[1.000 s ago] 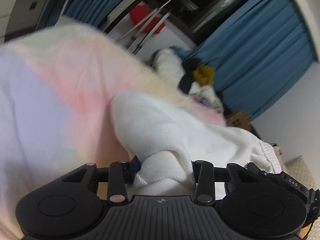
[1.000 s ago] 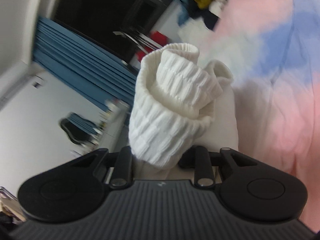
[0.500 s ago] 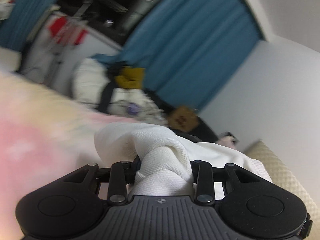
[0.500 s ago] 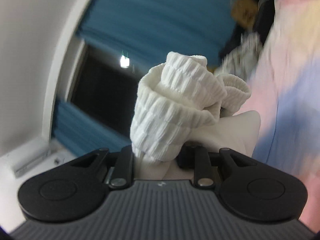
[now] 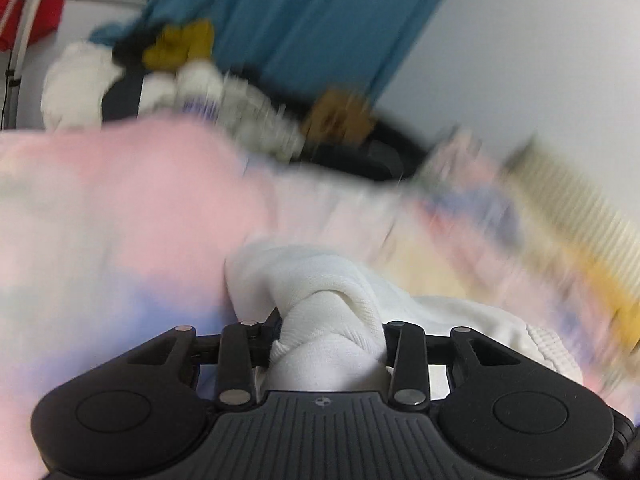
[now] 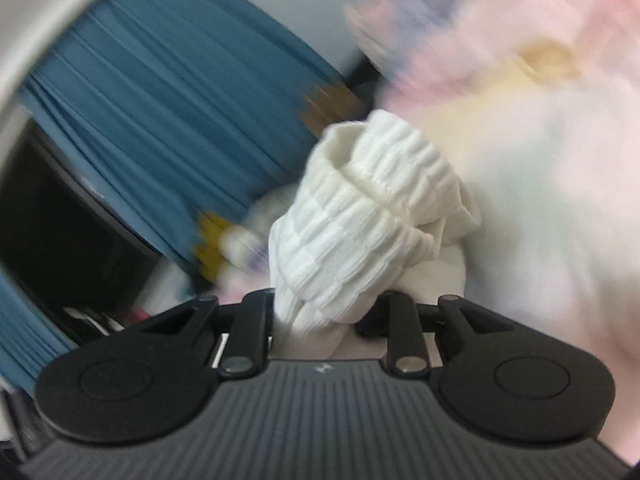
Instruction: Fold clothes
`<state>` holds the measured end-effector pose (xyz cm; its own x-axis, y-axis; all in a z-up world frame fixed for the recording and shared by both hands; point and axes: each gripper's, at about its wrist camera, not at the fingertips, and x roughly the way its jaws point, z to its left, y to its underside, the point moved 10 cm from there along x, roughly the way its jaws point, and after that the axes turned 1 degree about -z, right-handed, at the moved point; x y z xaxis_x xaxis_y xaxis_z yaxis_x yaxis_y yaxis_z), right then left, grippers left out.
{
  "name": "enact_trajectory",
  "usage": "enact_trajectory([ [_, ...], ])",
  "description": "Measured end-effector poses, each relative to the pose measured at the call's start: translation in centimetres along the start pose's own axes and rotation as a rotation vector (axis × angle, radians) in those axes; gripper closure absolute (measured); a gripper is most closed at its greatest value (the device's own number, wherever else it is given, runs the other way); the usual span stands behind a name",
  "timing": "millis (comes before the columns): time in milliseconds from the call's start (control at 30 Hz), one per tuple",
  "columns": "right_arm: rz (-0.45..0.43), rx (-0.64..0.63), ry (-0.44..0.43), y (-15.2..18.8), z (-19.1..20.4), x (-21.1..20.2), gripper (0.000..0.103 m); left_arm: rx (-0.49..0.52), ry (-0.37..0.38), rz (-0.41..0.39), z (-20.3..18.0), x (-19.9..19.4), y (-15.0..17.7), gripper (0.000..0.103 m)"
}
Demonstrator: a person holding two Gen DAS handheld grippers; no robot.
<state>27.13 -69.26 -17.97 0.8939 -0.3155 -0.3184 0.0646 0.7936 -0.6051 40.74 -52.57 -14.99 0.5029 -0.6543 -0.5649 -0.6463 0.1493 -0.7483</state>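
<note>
In the left wrist view, the left gripper (image 5: 328, 336) is seen from behind, its black body filling the bottom of the frame. A bunched fold of the white garment (image 5: 332, 292) is pinched between its two fingers, and the jaws are opening slightly while the cloth sits between them. The fabric is twisted into a thick knot at the grip and trails off to the right, where a ribbed edge is seen just beside the gripper's right shoulder. Beneath and beyond the garment a pastel blanket (image 5: 120, 208) in pink, pale blue and yellow is spread, heavily blurred. Farther back, a pile of clothes (image 5: 168, 68) in white, black and mustard is heaped in front of a blue curtain (image 5: 304, 12). A plain wall (image 5: 520, 60) is seen to the right, and something red sits in the upper left corner.

In the right wrist view, the right gripper (image 6: 324, 312) is tilted, so the room appears slanted. A ribbed, elasticated part of the same white garment (image 6: 360, 216) is clamped between its fingers, the jaws held narrow on the cloth. The ribbed cuff stands up from the grip in a rolled bundle. The pastel blanket (image 6: 540, 140) fills the right side, blurred. The blue curtain (image 6: 160, 100) covers the left, with a dark window opening below it.
</note>
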Motion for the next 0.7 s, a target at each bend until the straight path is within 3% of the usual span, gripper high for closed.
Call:
enact_trajectory([
  [67, 0.05, -0.07, 0.044, 1.8, -2.0, 0.2, 0.076, 0.063, -0.025, 0.049, 0.8, 1.1, 1.5, 0.056],
  [200, 0.101, 0.026, 0.063, 2.6, -3.2, 0.1, 0.074, 0.058, -0.031, 0.077, 2.1, 1.9, 2.9, 0.049],
  [333, 0.126, 0.043, 0.123, 3.1, -3.1, -2.6, 0.059, 0.047, -0.037, 0.084, 2.0, 0.9, 3.3, 0.043],
  [367, 0.137, 0.031, 0.149, 3.3, -3.2, -3.5, 0.055, 0.049, -0.042, 0.083, 2.1, -1.0, 3.6, 0.041],
  [533, 0.143, -0.069, 0.241, 4.6, -2.9, -9.7, 0.053, 0.09, -0.076, 0.037, 0.1, -8.7, 3.9, 0.037],
  [700, 0.103, -0.215, 0.254, 4.3, 0.2, -15.6, 0.053, 0.153, -0.058, -0.039, -2.5, -16.8, 4.0, 0.03],
])
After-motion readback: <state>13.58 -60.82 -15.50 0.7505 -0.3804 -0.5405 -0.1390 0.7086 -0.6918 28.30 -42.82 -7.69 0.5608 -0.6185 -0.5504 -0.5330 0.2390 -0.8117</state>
